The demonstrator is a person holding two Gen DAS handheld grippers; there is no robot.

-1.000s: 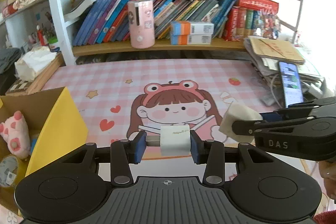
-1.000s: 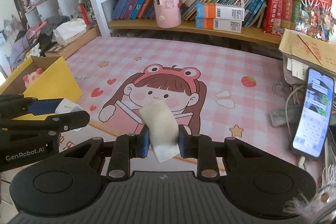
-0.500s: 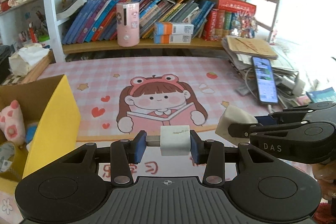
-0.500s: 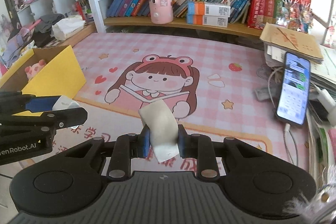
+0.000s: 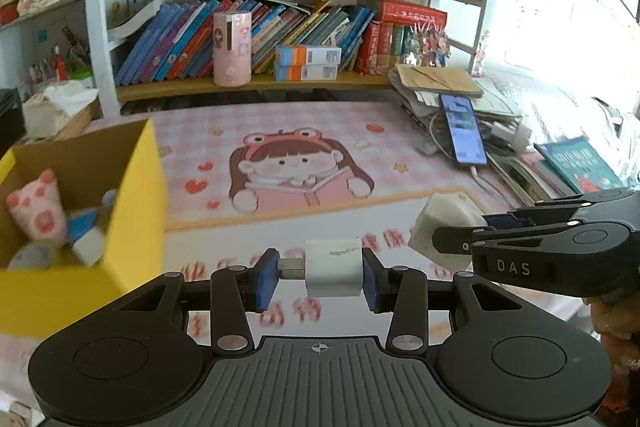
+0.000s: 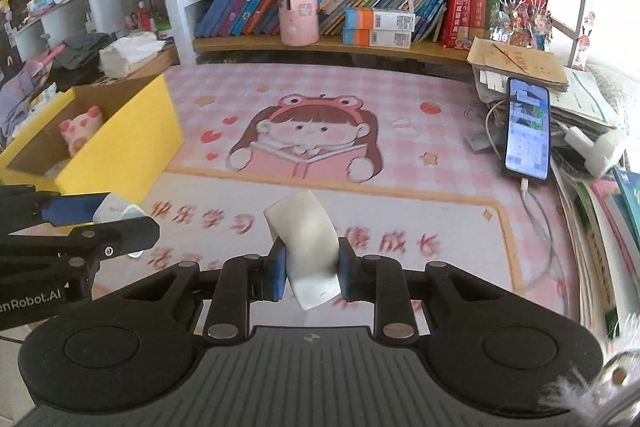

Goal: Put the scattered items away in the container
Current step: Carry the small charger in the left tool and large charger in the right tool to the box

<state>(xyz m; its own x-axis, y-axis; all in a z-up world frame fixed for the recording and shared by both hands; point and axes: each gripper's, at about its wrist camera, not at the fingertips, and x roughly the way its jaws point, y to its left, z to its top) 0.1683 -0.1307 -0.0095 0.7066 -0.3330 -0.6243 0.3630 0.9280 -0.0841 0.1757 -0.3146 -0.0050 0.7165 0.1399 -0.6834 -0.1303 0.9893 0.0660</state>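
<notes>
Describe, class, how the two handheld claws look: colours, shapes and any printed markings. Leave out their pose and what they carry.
Both are matte black plastic. The left claw has blue pads, silver pivot screws, two round discs and a ribbed centre plate with a crosshair mark. The right claw is built the same. Side lettering reads "GenRobot.AI" on the left, "DAS" on the right.

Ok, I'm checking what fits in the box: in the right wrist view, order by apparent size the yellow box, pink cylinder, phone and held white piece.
1. Yellow box
2. Phone, pink cylinder and white piece: look alike; nearness enlarges the piece.
</notes>
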